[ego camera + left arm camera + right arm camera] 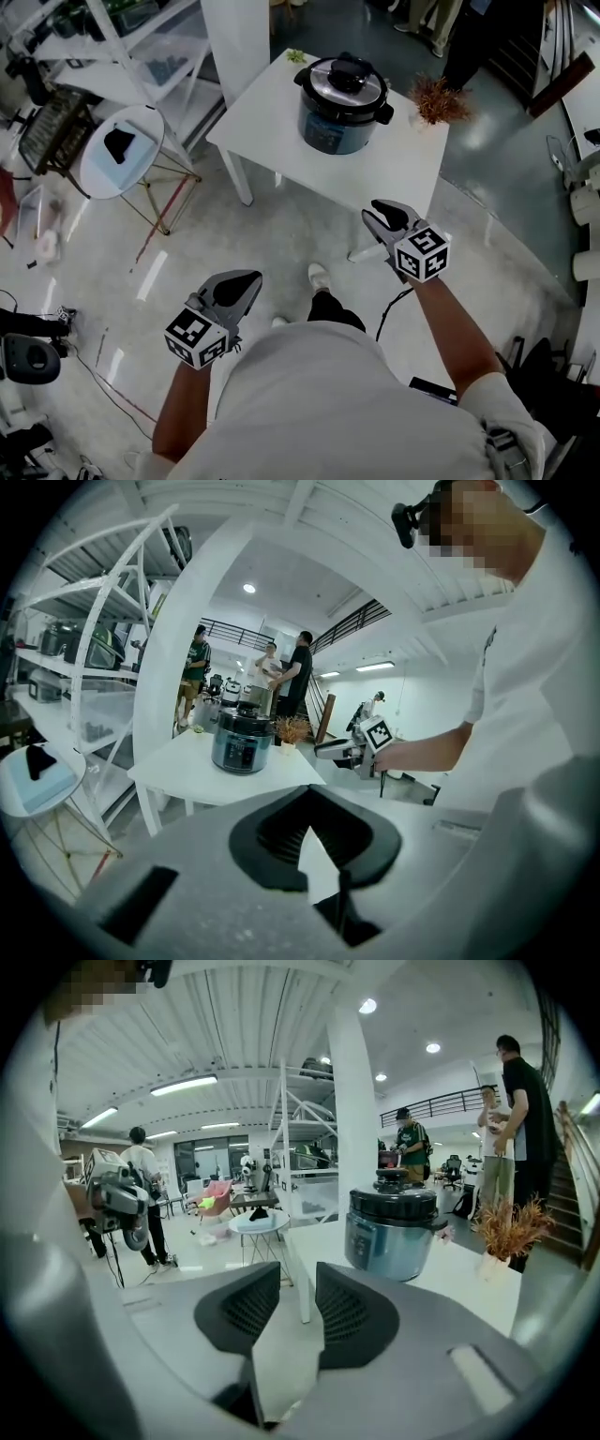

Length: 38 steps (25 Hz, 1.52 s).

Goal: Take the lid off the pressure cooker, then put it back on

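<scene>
The pressure cooker stands on a white table, a dark blue-grey pot with its black-handled lid seated on top. Both grippers hang over the floor short of the table, apart from the cooker. My left gripper is lower left, its pads meeting at the tips with nothing in them. My right gripper is near the table's front right corner; a narrow gap shows between its pads and nothing is in it. The right gripper view shows the cooker ahead, lid on.
A dried plant stands on the table right of the cooker. A round side table and a white shelving rack stand to the left, with a white column behind the table. Several people stand in the background. Cables lie on the floor.
</scene>
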Available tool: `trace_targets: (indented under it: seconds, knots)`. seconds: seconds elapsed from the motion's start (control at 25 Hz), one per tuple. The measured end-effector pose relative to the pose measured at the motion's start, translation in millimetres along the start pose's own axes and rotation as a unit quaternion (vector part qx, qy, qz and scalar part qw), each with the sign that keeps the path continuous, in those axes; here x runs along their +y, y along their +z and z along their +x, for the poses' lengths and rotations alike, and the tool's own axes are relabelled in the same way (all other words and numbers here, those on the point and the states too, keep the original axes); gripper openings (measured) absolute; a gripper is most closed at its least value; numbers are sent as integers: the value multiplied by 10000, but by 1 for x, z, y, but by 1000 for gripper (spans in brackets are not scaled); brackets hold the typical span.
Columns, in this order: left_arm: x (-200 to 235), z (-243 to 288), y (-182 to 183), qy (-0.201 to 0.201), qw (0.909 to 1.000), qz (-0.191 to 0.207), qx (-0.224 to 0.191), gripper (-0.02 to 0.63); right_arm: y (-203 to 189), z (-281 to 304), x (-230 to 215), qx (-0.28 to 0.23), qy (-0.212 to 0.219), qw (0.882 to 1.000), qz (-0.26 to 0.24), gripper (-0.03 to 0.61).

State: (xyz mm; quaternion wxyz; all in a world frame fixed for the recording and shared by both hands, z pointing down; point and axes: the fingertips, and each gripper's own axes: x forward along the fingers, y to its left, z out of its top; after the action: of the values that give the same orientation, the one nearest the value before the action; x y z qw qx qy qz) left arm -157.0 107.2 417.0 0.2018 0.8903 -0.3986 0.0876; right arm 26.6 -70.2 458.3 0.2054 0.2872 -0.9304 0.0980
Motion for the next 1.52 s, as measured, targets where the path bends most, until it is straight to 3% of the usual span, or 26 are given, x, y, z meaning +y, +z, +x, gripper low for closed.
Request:
trace_targets:
  seconds: [0.28, 0.6, 0.84, 1.52]
  knots:
    - [-12, -5, -11, -138, 9999, 23, 35, 6, -20, -17, 68, -49, 305, 9995, 23, 97]
    - [-24, 3, -12, -236, 9997, 70, 30, 6, -34, -32, 112, -108, 521, 9985, 109, 64]
    - [-29, 8, -16, -241, 9997, 38, 35, 6, -41, -35, 130, -140, 628, 9978, 129, 16]
    - [-33, -8, -30, -169, 9998, 14, 106, 6, -45, -28, 163, -51, 982, 9952, -27, 14]
